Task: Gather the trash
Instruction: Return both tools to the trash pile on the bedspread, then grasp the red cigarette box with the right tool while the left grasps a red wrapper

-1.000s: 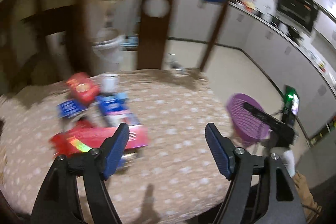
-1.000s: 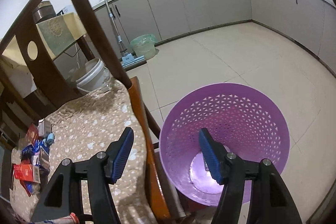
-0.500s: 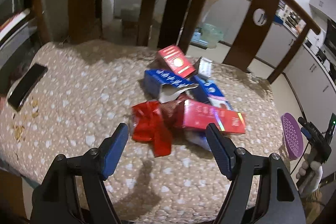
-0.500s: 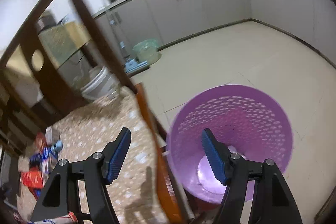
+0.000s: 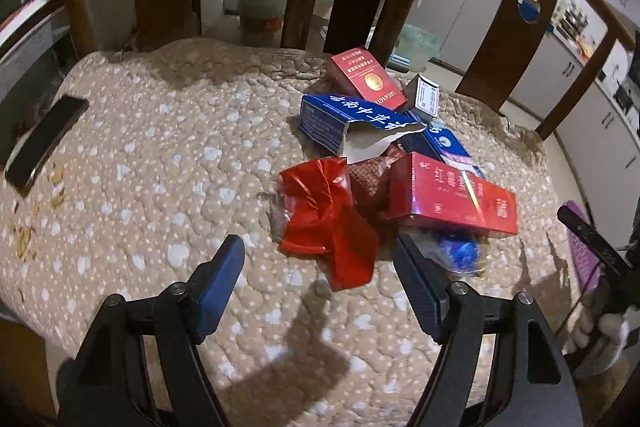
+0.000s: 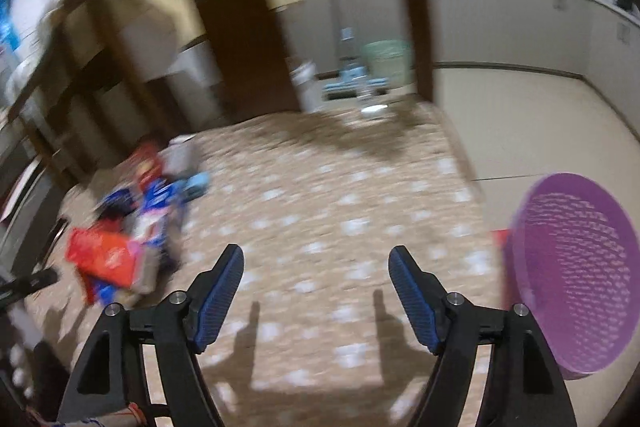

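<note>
Several boxes and wrappers make up the trash pile (image 5: 384, 163) on the spotted quilted cover (image 5: 160, 155), the landmark here. At the pile's near edge lies a crumpled red wrapper (image 5: 324, 223), with a long red box (image 5: 452, 199) beside it and a torn blue box (image 5: 344, 119) behind. Just short of the wrapper, the left gripper (image 5: 318, 279) hangs wide, nothing between its pads. Over the cover's bare part, the right gripper (image 6: 316, 287) is opening, empty. Off the cover's right edge stands what seems, through blur, a purple basket (image 6: 580, 275).
</note>
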Tool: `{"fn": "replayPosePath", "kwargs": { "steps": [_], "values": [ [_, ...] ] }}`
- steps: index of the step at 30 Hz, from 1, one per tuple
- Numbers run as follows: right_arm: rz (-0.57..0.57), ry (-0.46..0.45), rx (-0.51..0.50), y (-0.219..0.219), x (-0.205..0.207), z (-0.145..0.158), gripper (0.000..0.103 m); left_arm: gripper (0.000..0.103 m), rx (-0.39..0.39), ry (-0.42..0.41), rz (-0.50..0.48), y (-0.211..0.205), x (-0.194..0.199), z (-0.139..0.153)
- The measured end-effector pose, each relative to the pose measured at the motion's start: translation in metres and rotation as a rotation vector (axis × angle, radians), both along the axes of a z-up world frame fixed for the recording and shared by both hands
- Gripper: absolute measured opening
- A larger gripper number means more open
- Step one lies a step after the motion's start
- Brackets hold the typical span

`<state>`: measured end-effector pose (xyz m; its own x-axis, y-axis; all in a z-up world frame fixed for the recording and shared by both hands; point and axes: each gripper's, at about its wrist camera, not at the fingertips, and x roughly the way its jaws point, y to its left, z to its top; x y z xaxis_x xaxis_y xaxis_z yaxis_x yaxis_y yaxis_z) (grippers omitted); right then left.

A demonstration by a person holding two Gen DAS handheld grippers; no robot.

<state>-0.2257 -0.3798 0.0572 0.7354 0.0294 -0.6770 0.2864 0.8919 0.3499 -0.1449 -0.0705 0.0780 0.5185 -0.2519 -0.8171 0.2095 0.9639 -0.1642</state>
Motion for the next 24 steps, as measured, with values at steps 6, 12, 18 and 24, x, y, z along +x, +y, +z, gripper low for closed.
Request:
{"fn": "replayPosePath", "kwargs": {
  "steps": [6, 12, 18, 24],
  "values": [
    [0.301, -0.064, -0.042, 0.066, 0.024, 0.032, 0.092, 0.076, 0.039, 0.019, -0.052, -0.006, 0.026, -0.023],
    [0.524, -0.042, -0.202, 0.133, 0.062, 0.043, 0.093, 0.076, -0.105, 0.095, -0.036, 0.003, 0.044, -0.038],
    [0.618, 0.006, -0.31, 0.167, 0.095, 0.033, 0.093, 0.076, -0.135, 0.102, -0.048, 0.01, 0.046, -0.04],
    [0.638, 0.061, -0.281, 0.172, 0.105, 0.02, 0.059, 0.077, -0.166, 0.109, -0.011, 0.015, 0.052, -0.04]
  ]
}}
